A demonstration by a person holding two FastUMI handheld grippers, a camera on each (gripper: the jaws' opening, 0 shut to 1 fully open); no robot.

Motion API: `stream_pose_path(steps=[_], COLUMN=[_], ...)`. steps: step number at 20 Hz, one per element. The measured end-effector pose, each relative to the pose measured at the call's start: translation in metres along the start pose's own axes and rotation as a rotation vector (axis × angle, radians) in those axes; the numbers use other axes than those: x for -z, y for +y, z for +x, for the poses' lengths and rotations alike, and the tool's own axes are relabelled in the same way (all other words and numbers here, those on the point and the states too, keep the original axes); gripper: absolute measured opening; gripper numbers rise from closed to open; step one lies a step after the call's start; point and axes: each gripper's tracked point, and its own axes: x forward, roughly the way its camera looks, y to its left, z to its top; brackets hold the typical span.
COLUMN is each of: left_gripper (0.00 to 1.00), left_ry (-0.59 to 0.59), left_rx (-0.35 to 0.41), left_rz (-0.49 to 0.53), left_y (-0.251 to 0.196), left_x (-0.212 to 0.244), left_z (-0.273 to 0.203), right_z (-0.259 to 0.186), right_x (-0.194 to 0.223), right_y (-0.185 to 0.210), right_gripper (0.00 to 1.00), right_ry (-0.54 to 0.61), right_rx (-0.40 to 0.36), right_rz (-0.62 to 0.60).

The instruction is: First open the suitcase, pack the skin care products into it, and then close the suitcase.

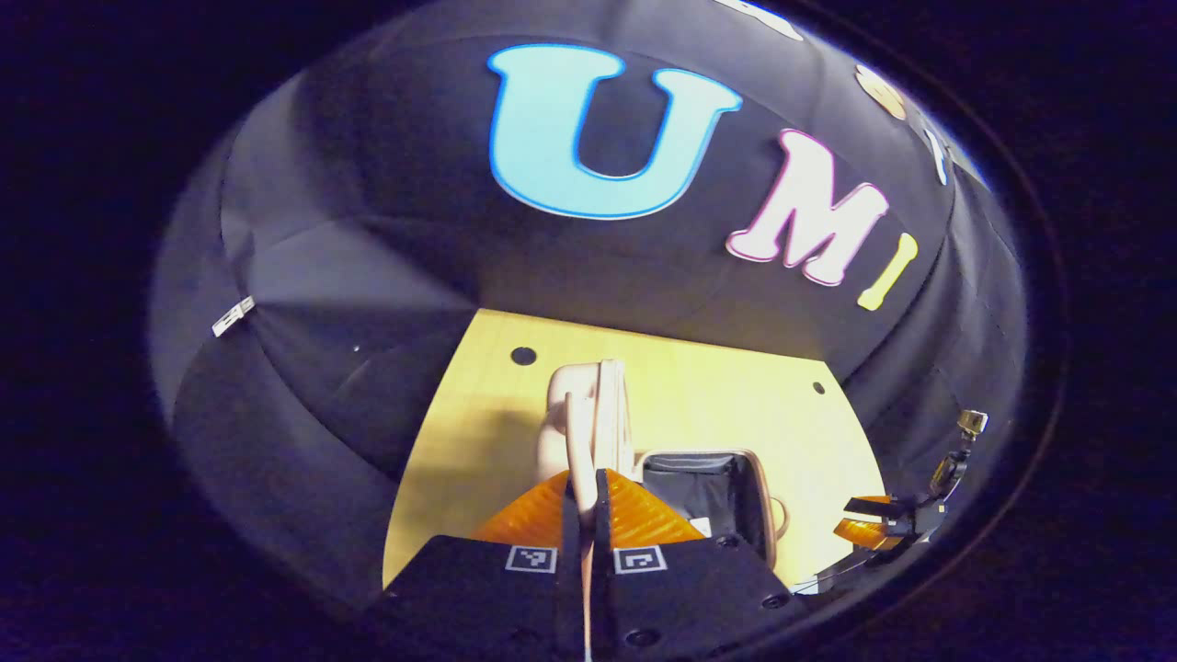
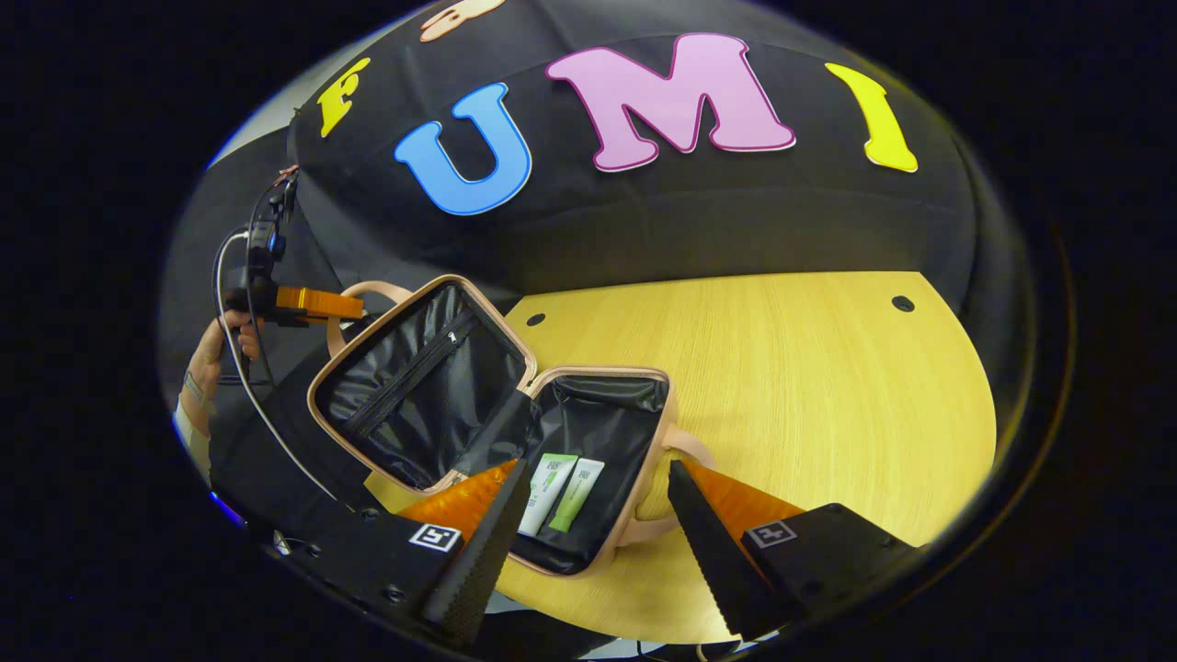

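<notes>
The two tubes (image 2: 559, 495) lie in the suitcase (image 2: 588, 552), just ahead of the right claw (image 2: 598, 529), which is spread wide and empty. The left claw (image 1: 588, 492) pinches the lid (image 1: 598, 414) edge; closing seems next, swinging it down.

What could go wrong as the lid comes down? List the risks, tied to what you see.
1. The left claw pinches only the thin rim of the suitcase lid; it might slip, letting the lid drop.
2. The right claw hangs open over the suitcase's base; a closing lid could strike it unless it withdraws.
3. The two skin care tubes lie loose in the base and may shift when the lid lands.
</notes>
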Motion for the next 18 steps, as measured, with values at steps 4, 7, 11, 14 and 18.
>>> stream_pose_path(steps=[4,7,11,14,18], left_gripper=[0.08,0.08,0.09,0.10,0.17], left_ry=[0.022,0.119,0.296,0.408,0.420], left_rx=[0.173,0.256,0.227,0.161,0.090], left_rz=[0.113,0.173,0.227,0.210,0.237], left_y=[-0.129,-0.190,-0.204,-0.198,-0.196], left_x=[0.012,0.050,0.116,0.150,0.165], left_z=[0.028,0.080,0.175,0.217,0.236], right_z=[-0.030,-0.058,-0.090,-0.112,-0.131], right_x=[-0.005,-0.005,0.006,0.013,0.017], right_y=[-0.029,-0.054,-0.090,-0.111,-0.134], right_gripper=[0.96,0.96,0.96,0.96,0.96], right_ry=[-0.022,-0.043,-0.042,-0.044,-0.045], right_rx=[0.017,0.041,0.094,0.118,0.118], right_rz=[-0.022,-0.025,-0.037,-0.048,-0.066])
